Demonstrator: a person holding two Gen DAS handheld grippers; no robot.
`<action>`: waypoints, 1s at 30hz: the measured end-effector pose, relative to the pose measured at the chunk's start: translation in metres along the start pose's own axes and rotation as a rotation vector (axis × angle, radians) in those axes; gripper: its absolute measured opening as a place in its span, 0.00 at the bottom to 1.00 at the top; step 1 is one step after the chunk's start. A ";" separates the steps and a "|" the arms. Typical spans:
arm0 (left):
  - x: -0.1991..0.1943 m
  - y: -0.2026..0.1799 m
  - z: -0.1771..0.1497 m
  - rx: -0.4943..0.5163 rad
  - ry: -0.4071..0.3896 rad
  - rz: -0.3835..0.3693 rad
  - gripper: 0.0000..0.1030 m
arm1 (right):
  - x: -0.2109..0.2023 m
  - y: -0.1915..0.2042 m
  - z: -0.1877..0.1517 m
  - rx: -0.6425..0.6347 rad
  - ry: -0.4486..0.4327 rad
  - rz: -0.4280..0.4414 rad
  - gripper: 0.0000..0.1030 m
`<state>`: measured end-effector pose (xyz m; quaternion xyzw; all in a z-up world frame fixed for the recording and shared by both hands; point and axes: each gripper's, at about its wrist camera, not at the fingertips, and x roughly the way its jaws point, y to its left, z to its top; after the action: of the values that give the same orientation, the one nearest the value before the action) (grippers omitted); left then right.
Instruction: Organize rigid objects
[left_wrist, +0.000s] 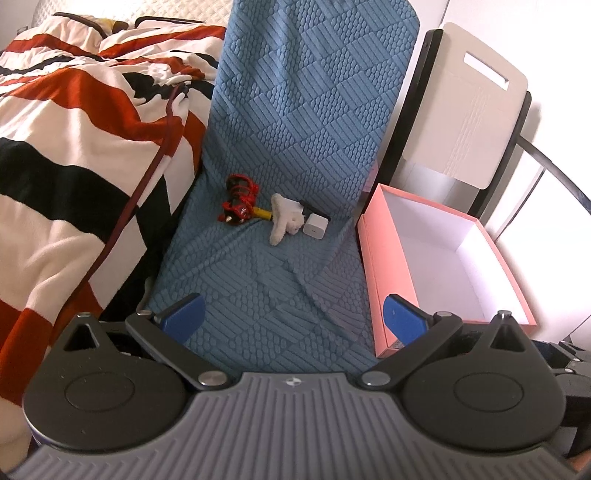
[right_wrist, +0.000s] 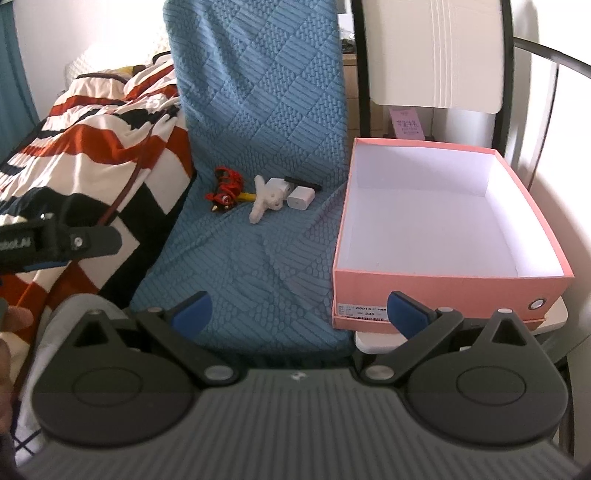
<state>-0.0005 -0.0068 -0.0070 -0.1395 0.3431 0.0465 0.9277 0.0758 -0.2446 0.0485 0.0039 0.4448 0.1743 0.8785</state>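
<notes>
A small pile lies on the blue textured chair cover near the seat's back: a red and black toy, a white plush, a white charger cube and a black bar behind it. A pink box with a white, empty inside stands to the right of the seat. My left gripper and right gripper both hover open in front of the seat, well short of the pile, holding nothing.
A striped red, black and white blanket covers the bed on the left. A white folding chair back with a black frame rises behind the box. The left gripper's body shows at the right wrist view's left edge.
</notes>
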 end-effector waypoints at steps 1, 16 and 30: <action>0.000 0.000 0.000 0.001 0.000 0.001 1.00 | 0.000 0.000 -0.001 0.005 -0.002 -0.008 1.00; 0.004 0.005 -0.001 0.002 0.003 0.008 1.00 | 0.002 0.003 -0.002 0.035 0.008 0.037 1.00; 0.004 0.007 -0.005 0.006 -0.008 0.016 1.00 | 0.003 0.009 -0.003 0.004 0.018 0.017 1.00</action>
<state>-0.0013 -0.0015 -0.0147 -0.1338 0.3405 0.0533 0.9291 0.0721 -0.2353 0.0453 0.0079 0.4532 0.1809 0.8728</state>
